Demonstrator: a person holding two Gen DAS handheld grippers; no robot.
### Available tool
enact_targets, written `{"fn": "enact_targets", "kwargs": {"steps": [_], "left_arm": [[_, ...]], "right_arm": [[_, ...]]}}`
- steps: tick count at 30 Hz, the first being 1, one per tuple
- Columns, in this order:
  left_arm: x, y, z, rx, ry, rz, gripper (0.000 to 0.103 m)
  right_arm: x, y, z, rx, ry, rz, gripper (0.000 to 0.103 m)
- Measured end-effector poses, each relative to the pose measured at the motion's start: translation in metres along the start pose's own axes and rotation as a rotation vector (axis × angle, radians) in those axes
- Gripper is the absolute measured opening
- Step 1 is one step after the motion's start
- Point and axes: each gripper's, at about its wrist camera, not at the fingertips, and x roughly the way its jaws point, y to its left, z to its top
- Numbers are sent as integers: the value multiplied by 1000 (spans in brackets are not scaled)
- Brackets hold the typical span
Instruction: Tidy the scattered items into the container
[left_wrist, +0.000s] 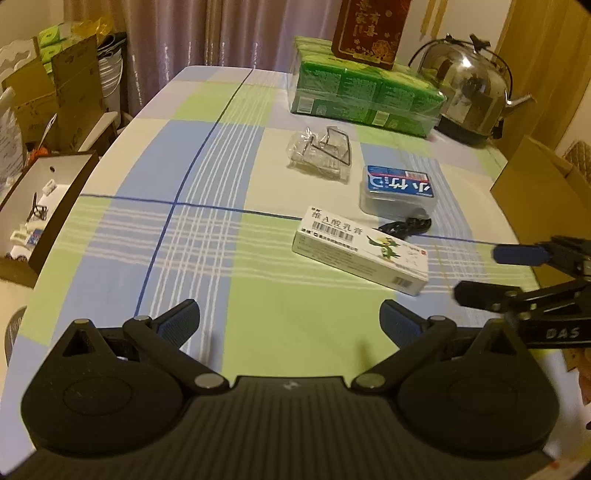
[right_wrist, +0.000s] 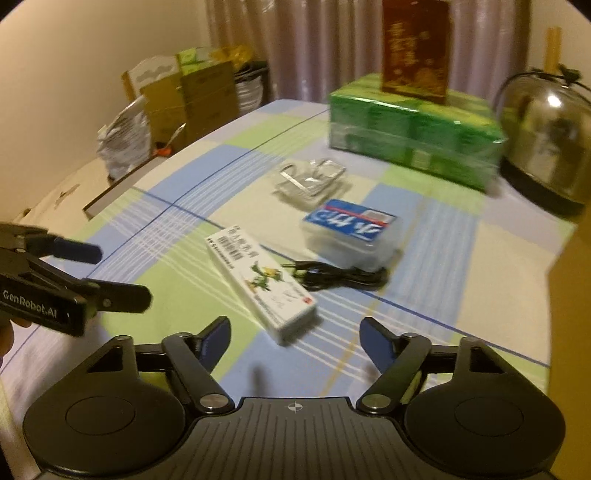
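A white medicine carton (left_wrist: 360, 251) (right_wrist: 260, 280) lies on the checked tablecloth. Beside it lie a coiled black cable (left_wrist: 406, 225) (right_wrist: 343, 277), a clear plastic box with a blue label (left_wrist: 399, 192) (right_wrist: 351, 232) and a crumpled clear packet (left_wrist: 319, 153) (right_wrist: 310, 181). My left gripper (left_wrist: 290, 319) (right_wrist: 123, 273) is open and empty, near the table's front, left of the carton. My right gripper (right_wrist: 295, 338) (left_wrist: 476, 271) is open and empty, just short of the carton's near end. A brown cardboard box (left_wrist: 543, 188) (right_wrist: 570, 280) stands at the table's right edge.
A green wrapped multipack (left_wrist: 365, 96) (right_wrist: 413, 136) with a dark red box (left_wrist: 365, 29) on top stands at the back. A steel kettle (left_wrist: 469, 88) (right_wrist: 550, 140) is at the back right. Cartons and bags (left_wrist: 55, 96) crowd the floor to the left.
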Motion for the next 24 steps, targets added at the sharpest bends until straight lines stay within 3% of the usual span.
{"fn": "enact_targets", "kwargs": {"steps": [7, 11, 16, 22, 24], "left_arm": [[13, 2, 2, 39, 12, -17, 101], [15, 9, 1, 9, 15, -22, 101], [13, 19, -2, -24, 12, -12, 101], [5, 27, -4, -63, -4, 6, 101], [3, 26, -3, -69, -8, 7, 101]], "right_arm": [[30, -1, 9, -31, -4, 22, 63], [46, -3, 11, -32, 20, 40, 50], [41, 6, 8, -4, 33, 77, 41], [33, 30, 0, -24, 48, 204, 40], [29, 33, -2, -47, 42, 190, 41]]}}
